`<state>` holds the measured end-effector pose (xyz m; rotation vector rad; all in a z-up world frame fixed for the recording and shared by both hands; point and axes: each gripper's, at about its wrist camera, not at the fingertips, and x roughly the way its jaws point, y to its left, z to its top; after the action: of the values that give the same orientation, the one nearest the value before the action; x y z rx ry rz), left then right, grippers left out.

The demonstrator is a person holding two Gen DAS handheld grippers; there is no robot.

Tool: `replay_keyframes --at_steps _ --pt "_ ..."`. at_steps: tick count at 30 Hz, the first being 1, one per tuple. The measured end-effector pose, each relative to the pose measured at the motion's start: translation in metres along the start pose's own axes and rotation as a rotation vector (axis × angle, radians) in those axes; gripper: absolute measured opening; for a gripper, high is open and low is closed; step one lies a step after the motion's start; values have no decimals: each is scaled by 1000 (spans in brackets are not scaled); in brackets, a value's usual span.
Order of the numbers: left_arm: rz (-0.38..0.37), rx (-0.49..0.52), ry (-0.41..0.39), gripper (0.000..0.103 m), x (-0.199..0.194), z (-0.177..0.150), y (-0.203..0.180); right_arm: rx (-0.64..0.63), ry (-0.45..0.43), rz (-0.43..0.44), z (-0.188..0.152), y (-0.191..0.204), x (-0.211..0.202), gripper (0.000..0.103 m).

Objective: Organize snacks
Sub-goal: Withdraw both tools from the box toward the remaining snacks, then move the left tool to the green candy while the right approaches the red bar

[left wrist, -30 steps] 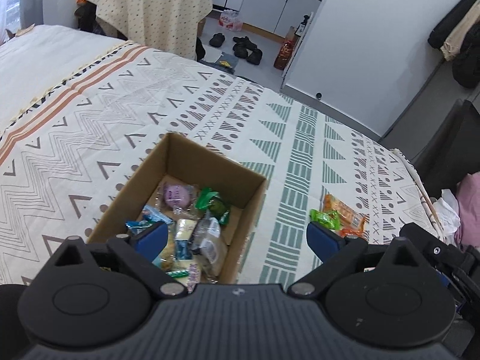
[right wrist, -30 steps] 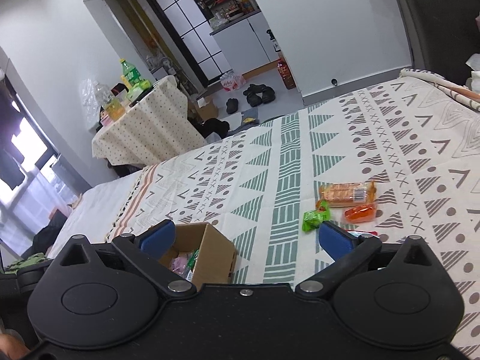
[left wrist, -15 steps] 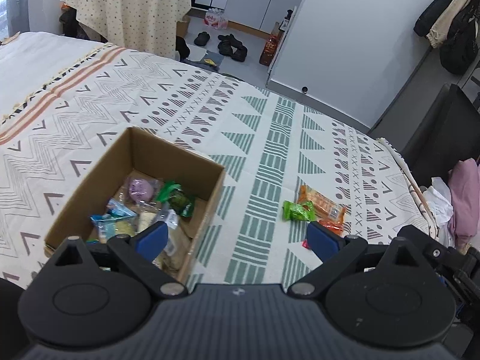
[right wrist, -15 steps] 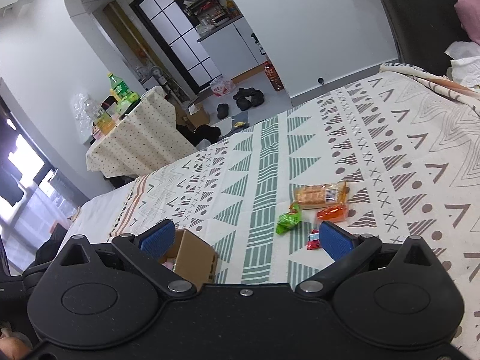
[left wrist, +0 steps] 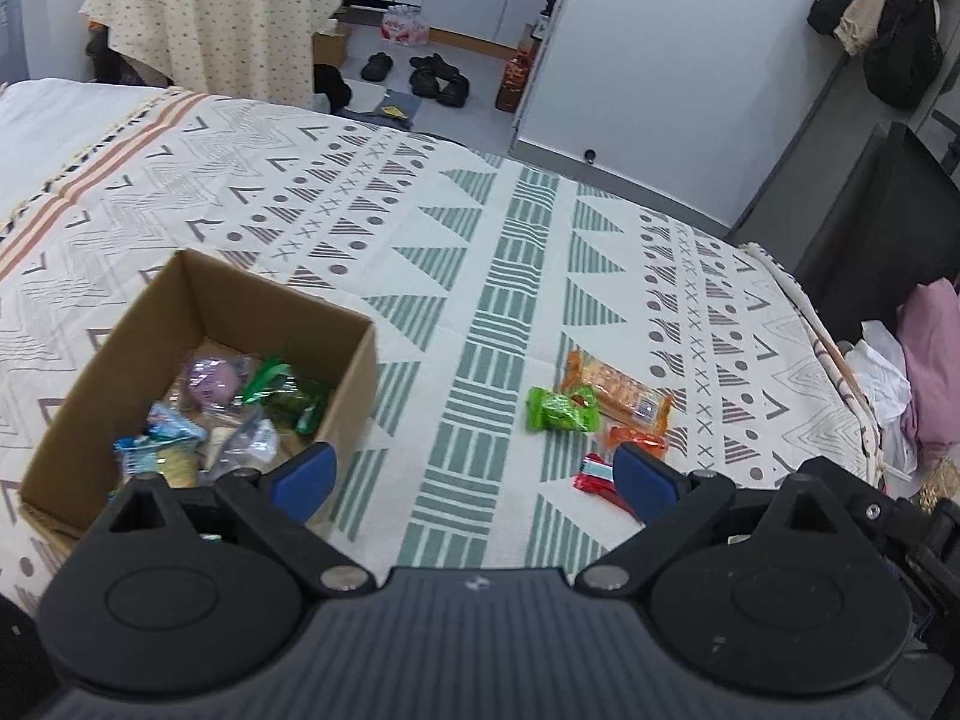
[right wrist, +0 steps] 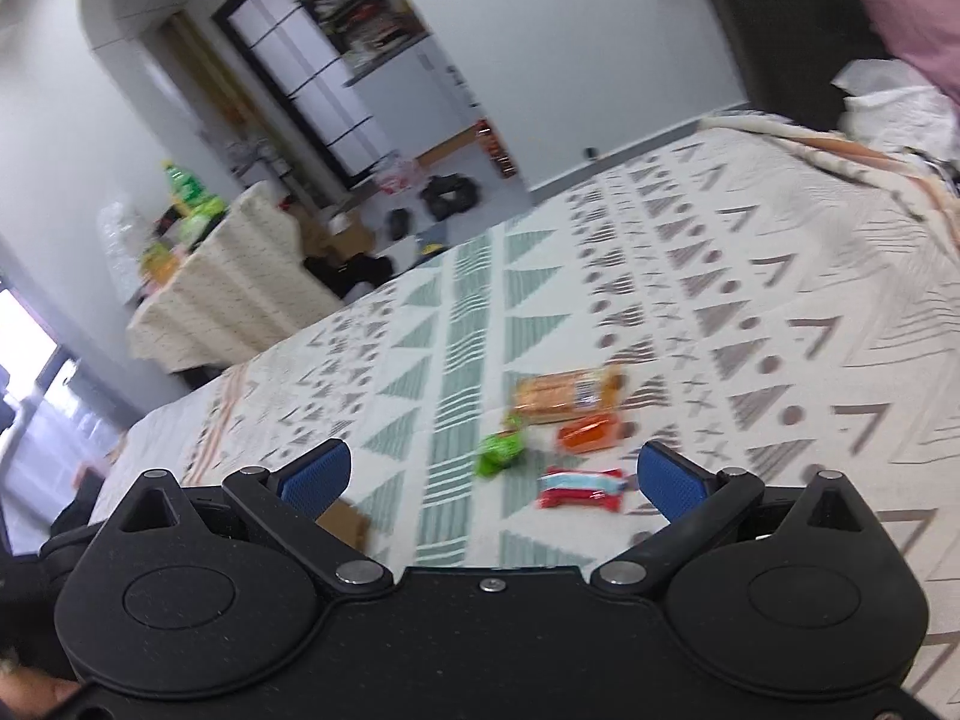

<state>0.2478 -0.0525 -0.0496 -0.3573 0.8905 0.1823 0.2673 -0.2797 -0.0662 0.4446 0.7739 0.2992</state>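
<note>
Both claws, left and right, spread wide and empty; box lower left collecting snacks, four packets loose mid-frame on bed, awaiting pickup.

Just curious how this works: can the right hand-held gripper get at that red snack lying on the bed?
Probably yes. The right hand-held gripper is open, and the red snack lies flat on the bedspread just ahead with nothing over it.
</note>
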Motion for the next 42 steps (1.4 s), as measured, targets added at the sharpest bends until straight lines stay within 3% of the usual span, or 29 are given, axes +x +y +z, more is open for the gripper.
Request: replay_keyframes --at_steps 9,16,24,31,42 --pt "-40 8 24 97 33 0 -15 104 32 -37 1 -37 23 103" --pt "-67 0 46 93 64 2 -23 94 65 -25 0 -42 43 101" --pt "-84 -37 85 80 103 10 -22 86 157 -27 -5 -45 82 80" --pt "-92 -70 123 71 128 11 -16 58 227 -61 -11 -42 116 79" --pt "-83 -106 150 70 147 17 0 5 191 -20 -9 -30 143 78"
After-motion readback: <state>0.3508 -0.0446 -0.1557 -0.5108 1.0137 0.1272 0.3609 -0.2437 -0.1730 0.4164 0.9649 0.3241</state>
